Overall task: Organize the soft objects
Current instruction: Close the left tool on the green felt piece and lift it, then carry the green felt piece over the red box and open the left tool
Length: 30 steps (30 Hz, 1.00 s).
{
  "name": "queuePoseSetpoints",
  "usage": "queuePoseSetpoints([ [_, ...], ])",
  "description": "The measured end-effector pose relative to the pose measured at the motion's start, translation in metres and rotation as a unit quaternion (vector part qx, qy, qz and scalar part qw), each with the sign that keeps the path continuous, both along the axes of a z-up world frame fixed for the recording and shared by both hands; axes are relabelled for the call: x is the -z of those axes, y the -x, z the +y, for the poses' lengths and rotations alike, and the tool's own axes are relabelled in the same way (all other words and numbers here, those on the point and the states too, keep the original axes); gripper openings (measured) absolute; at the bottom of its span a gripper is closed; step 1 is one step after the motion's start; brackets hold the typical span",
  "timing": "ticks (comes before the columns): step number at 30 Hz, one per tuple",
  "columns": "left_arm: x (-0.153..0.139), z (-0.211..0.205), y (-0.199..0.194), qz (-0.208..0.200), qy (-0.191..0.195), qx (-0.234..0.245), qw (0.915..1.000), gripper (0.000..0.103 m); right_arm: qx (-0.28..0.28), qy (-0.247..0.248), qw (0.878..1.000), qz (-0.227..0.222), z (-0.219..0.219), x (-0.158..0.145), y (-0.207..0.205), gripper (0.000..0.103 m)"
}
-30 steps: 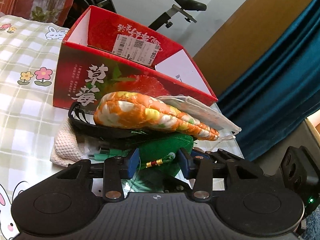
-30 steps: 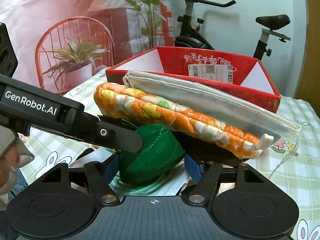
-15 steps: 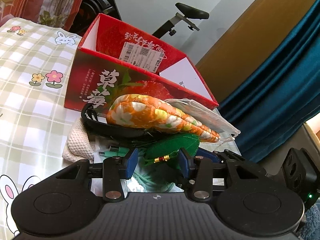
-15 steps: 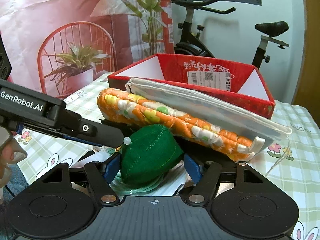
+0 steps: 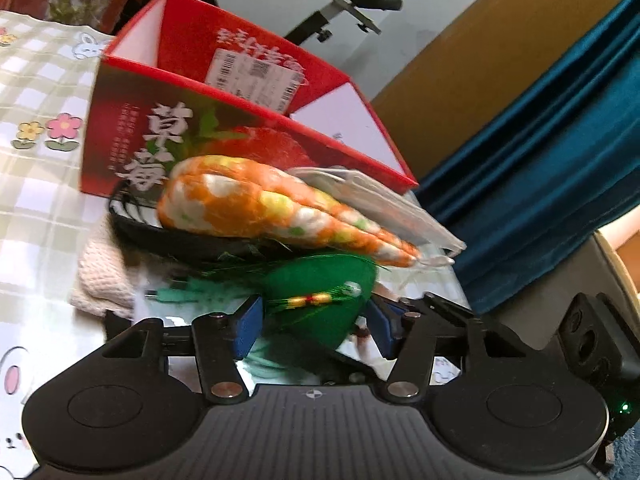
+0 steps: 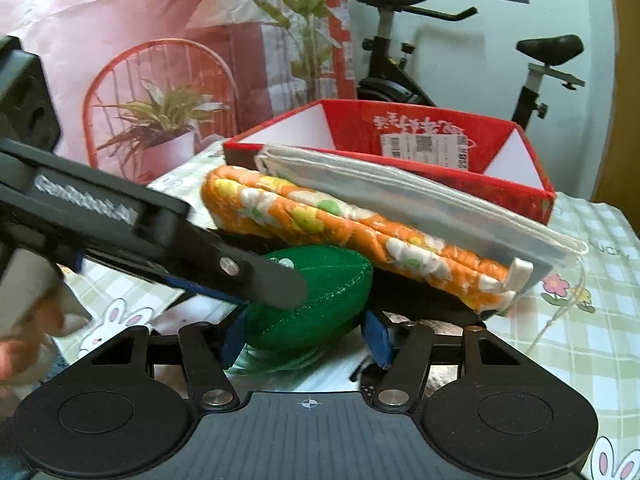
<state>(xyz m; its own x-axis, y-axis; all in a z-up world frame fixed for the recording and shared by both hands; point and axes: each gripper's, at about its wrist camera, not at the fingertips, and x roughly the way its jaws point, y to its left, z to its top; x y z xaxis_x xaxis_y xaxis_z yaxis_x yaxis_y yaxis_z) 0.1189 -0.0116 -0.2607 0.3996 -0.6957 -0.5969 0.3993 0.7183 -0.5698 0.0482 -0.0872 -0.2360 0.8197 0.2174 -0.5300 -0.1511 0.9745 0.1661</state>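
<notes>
The red cardboard strawberry box (image 6: 520,168) ahead looks empty; nothing seems sorted. The left gripper (image 5: 314,322) opens around the green felt pouch (image 6: 316,300); the right gripper (image 6: 306,334) closes on it.

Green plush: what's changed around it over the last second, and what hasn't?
The left gripper is opening around the green plush, its pads now clear of it. The right gripper is closing on the plush, which sits between its jaws. The orange pouch, face masks and red box stayed put.
</notes>
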Motion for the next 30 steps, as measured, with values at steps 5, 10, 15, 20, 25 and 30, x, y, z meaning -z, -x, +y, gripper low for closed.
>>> queuePoseSetpoints([
  [5,-0.017,0.002,0.003,-0.03,0.01,-0.003,0.9995,0.055,0.005,0.01,0.999,-0.034,-0.001,-0.017,0.007,0.056],
  [10,-0.045,0.003,0.016,-0.072,0.001,-0.001,0.9974,0.055,0.003,0.018,0.998,-0.065,0.001,-0.039,0.014,0.056],
  [15,-0.08,0.005,0.024,-0.113,0.009,-0.008,0.9935,0.054,0.005,0.017,0.995,-0.102,-0.003,-0.07,0.017,0.056],
  [20,-0.115,0.003,0.025,-0.15,0.005,-0.01,0.9887,0.055,0.004,0.023,0.991,-0.131,-0.004,-0.103,0.014,0.056],
  [25,-0.142,0.003,0.012,-0.169,0.016,-0.015,0.9853,0.055,0.0,0.019,0.988,-0.154,-0.014,-0.136,0.001,0.057],
  [30,-0.159,-0.003,-0.012,-0.186,0.017,-0.018,0.9822,0.055,-0.004,0.017,0.986,-0.166,-0.027,-0.162,-0.026,0.057],
])
